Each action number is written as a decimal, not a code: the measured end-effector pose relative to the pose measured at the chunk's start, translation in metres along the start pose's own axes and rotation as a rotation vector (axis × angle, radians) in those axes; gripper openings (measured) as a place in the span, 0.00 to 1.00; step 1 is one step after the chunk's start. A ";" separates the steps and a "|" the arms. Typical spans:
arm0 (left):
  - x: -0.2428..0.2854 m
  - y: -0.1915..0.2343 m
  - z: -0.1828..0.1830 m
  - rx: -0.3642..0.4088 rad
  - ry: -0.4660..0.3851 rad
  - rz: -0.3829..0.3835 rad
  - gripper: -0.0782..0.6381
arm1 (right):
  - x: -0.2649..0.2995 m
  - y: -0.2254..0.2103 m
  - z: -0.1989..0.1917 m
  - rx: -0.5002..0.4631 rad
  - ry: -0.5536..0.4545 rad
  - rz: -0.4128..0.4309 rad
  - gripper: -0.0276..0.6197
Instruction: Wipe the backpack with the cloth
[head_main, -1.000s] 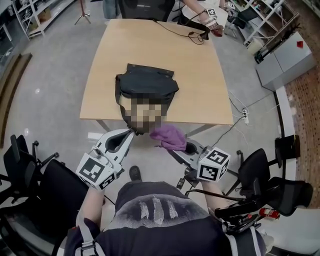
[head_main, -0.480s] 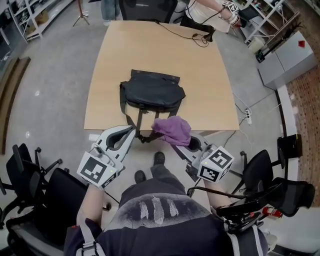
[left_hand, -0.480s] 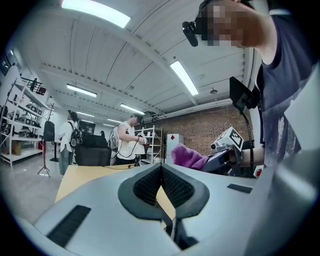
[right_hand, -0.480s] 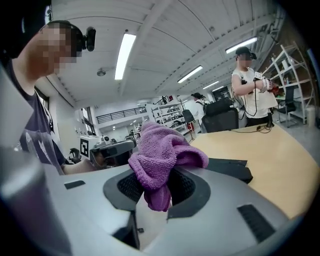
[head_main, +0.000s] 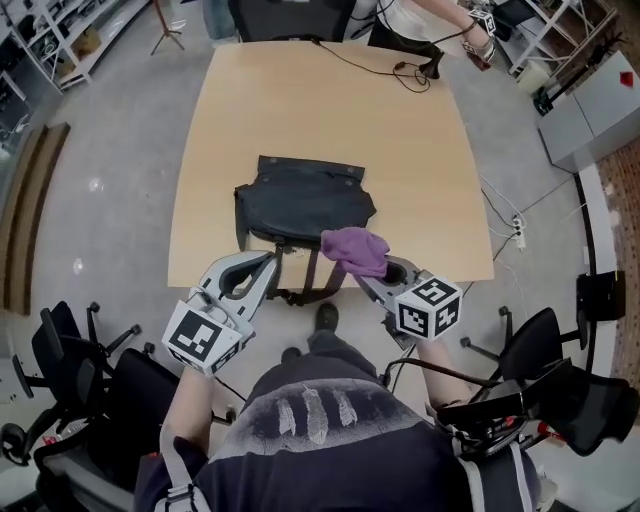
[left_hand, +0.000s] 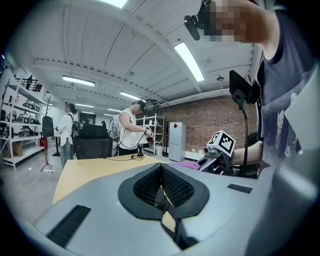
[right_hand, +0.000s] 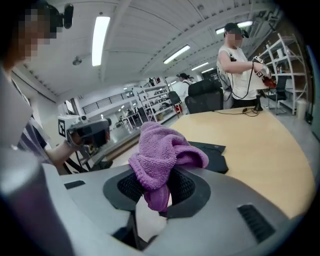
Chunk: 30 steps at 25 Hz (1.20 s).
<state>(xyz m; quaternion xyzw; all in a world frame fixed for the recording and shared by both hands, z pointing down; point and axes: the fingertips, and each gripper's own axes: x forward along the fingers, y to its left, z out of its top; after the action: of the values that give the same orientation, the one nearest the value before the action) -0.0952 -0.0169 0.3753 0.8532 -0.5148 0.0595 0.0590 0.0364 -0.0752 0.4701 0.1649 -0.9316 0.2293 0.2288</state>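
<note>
A black backpack lies flat on the wooden table, close to its front edge, and its straps hang over that edge. My right gripper is shut on a purple cloth, which sits bunched at the backpack's near right corner. In the right gripper view the cloth bulges out from between the pads, with the backpack just beyond. My left gripper hovers at the backpack's near left side, beside the straps. Its pads meet with nothing visible between them.
A person stands at the table's far end by a black cable. Office chairs flank me. A power strip lies on the floor to the right. Shelving racks line the far left.
Both grippers have moved forward from short of the table to over its front edge. The purple cloth has come up to the backpack's near right corner.
</note>
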 end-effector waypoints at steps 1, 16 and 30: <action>0.009 0.005 0.000 -0.004 0.011 0.011 0.12 | 0.003 -0.025 -0.006 -0.014 0.047 -0.043 0.20; 0.084 0.062 -0.017 -0.069 0.126 0.105 0.12 | 0.093 -0.231 -0.036 -0.019 0.347 -0.291 0.20; 0.069 0.142 -0.049 -0.162 0.113 -0.011 0.12 | 0.133 -0.148 -0.040 -0.234 0.530 -0.334 0.20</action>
<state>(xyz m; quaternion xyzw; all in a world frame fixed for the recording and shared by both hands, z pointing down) -0.1907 -0.1352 0.4400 0.8438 -0.5090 0.0655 0.1572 -0.0007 -0.2066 0.6201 0.2226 -0.8199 0.1152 0.5148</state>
